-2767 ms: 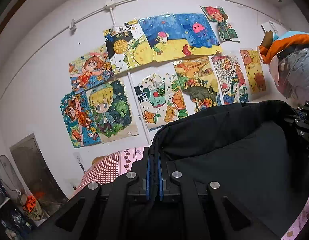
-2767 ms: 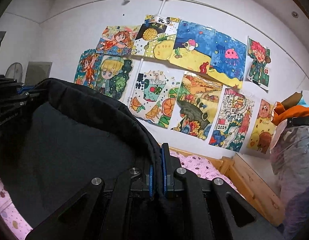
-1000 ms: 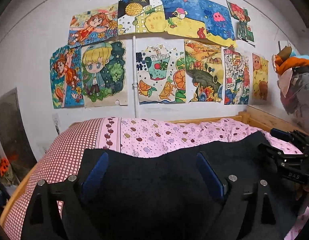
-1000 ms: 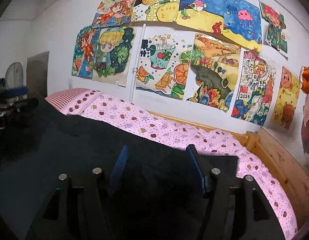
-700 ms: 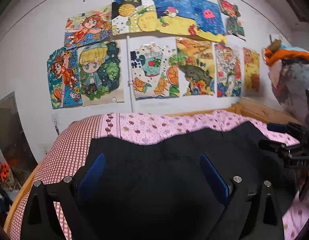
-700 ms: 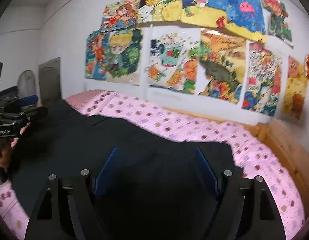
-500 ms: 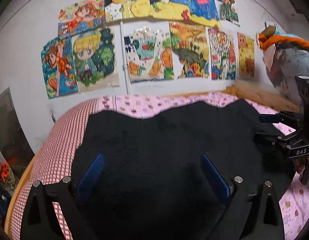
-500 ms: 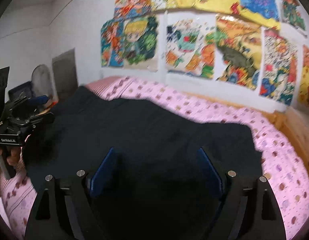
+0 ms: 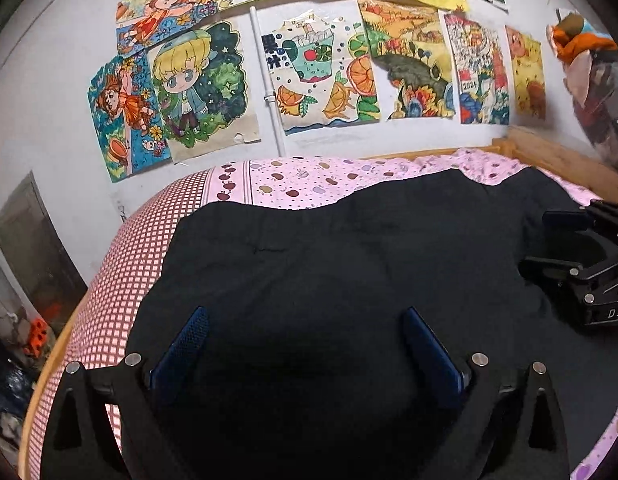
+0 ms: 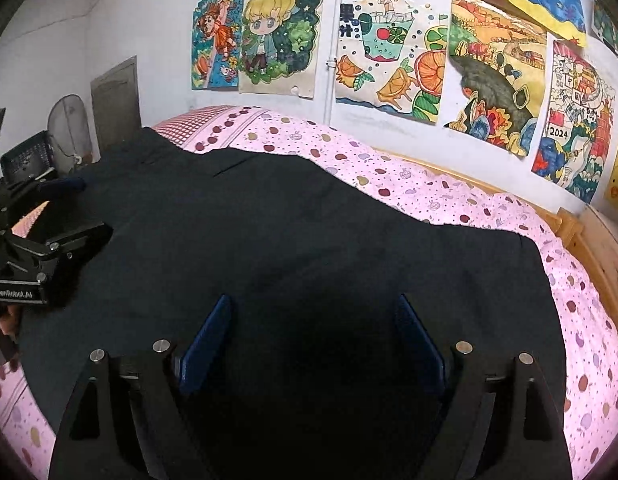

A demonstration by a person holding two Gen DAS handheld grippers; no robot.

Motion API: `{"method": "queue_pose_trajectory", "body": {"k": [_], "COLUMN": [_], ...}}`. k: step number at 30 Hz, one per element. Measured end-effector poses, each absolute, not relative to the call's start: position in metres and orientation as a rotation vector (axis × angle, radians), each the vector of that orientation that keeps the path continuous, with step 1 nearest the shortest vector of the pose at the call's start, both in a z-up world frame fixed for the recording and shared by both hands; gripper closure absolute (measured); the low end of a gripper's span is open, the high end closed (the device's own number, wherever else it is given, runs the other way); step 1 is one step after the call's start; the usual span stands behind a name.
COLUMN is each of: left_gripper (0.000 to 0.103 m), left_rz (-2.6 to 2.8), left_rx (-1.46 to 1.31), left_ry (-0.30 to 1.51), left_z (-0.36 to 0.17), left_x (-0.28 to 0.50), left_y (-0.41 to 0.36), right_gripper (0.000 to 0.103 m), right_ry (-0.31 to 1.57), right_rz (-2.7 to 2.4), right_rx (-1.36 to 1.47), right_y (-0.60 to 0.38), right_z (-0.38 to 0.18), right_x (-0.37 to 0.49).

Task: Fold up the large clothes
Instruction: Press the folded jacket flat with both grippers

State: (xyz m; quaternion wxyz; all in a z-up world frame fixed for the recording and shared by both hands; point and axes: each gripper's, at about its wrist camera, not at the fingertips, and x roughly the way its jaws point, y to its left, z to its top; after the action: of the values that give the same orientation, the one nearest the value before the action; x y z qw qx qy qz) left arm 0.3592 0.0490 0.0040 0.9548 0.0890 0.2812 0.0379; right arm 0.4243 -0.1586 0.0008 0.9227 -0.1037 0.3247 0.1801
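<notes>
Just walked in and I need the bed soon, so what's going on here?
A person with a two-finger gripper in each hand is folding a large black garment spread over the pink bedsheet. The left gripper and the right gripper both hover over the cloth with jaws open, gripping nothing. The garment lies mostly flat, its far edge wavy.

The large cloth garment (image 9: 349, 264) is plain black. The bedsheet (image 10: 409, 184) is pink with small apples in red, purple and yellow; its end part (image 9: 149, 248) has a red-and-white check. Both grippers are black with blue pads (image 9: 181, 350). The wall drawings (image 9: 313, 76) are many-coloured.
</notes>
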Motion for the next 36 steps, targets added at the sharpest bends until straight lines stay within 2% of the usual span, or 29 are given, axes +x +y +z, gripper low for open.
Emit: {"method": "queue_pose_trajectory", "body": {"k": [11, 19, 36], "left_gripper": [0.000, 0.000, 0.000], "left_rz": [0.103, 0.091, 0.061], "left_rx": [0.088, 0.027, 0.018], "left_ry": [0.676, 0.759, 0.729], "left_z": [-0.004, -0.017, -0.034], "left_x": [0.406, 0.444, 0.444], "left_y": [0.064, 0.073, 0.072], "right_gripper": [0.023, 0.012, 0.007], "right_ry": [0.737, 0.819, 0.798], "right_rz": [0.296, 0.330, 0.404], "right_rx": [-0.118, -0.011, 0.084], "right_y": [-0.168, -0.176, -0.184], "right_z": [-0.020, -0.050, -0.074], "right_x": [0.473, 0.506, 0.507]}}
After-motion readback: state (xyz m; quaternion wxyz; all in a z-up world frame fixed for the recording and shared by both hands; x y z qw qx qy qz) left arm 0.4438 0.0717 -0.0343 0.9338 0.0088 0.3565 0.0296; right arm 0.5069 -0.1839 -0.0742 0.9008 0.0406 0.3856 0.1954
